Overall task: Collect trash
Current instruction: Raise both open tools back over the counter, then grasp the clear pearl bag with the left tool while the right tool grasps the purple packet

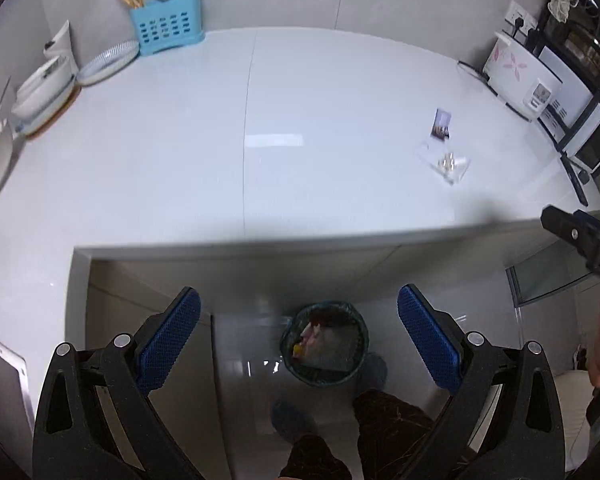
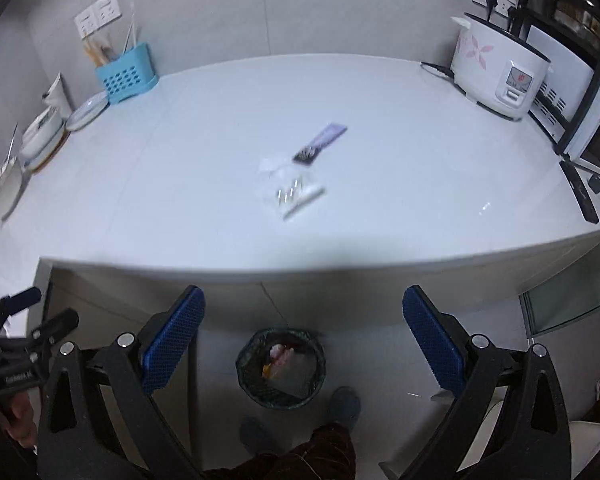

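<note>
A clear plastic bag (image 2: 292,190) with small items lies mid-counter, with a purple and black wrapper (image 2: 320,143) just behind it. Both also show in the left wrist view, the bag (image 1: 446,162) and the wrapper (image 1: 441,125) at the right. A black mesh trash bin (image 2: 281,366) with trash inside stands on the floor below the counter edge; it also shows in the left wrist view (image 1: 325,344). My left gripper (image 1: 299,338) is open and empty above the bin. My right gripper (image 2: 303,334) is open and empty, in front of the counter edge.
A blue utensil holder (image 2: 126,74), plates (image 2: 88,111) and bowls (image 2: 40,136) stand at the counter's back left. A white rice cooker (image 2: 498,72) and a rack with a microwave (image 2: 596,136) stand at the right. The person's feet (image 2: 342,402) are by the bin.
</note>
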{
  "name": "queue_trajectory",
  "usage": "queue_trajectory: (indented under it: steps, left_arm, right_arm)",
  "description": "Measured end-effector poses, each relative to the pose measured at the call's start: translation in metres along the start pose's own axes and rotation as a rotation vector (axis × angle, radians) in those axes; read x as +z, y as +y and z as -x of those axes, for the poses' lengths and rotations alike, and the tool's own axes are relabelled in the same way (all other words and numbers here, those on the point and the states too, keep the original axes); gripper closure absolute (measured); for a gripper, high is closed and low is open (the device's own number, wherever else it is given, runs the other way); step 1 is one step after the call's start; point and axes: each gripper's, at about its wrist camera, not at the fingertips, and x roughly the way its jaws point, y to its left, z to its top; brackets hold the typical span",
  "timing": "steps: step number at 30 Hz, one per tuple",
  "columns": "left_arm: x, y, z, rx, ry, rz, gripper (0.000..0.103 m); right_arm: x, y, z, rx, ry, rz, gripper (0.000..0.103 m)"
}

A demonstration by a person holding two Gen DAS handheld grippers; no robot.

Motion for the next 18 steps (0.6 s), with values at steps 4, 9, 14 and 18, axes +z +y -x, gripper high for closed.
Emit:
queue_trajectory:
  steps: [4,9,14,18]
  left_arm:
    - [0.034,-0.011,0.0,0.013,-0.012,-0.002,0.006]
    - [0.067,-0.029,-0.013,0.025,0.003,0.011,0.006]
    - [0.093,-0.044,-0.036,0.026,0.043,0.038,0.006]
    - [0.108,-0.055,-0.052,0.028,0.066,0.058,0.006]
  right_arm:
    - [0.052,-0.018,-0.029,-0.015,0.034,-0.036,0.008]
    - [0.104,-0.029,-0.092,-0.022,0.126,-0.083,0.019]
    - [0.138,-0.031,-0.158,-0.035,0.246,-0.077,0.039]
    - [0.151,-0.033,-0.194,-0.053,0.322,-0.077,0.05]
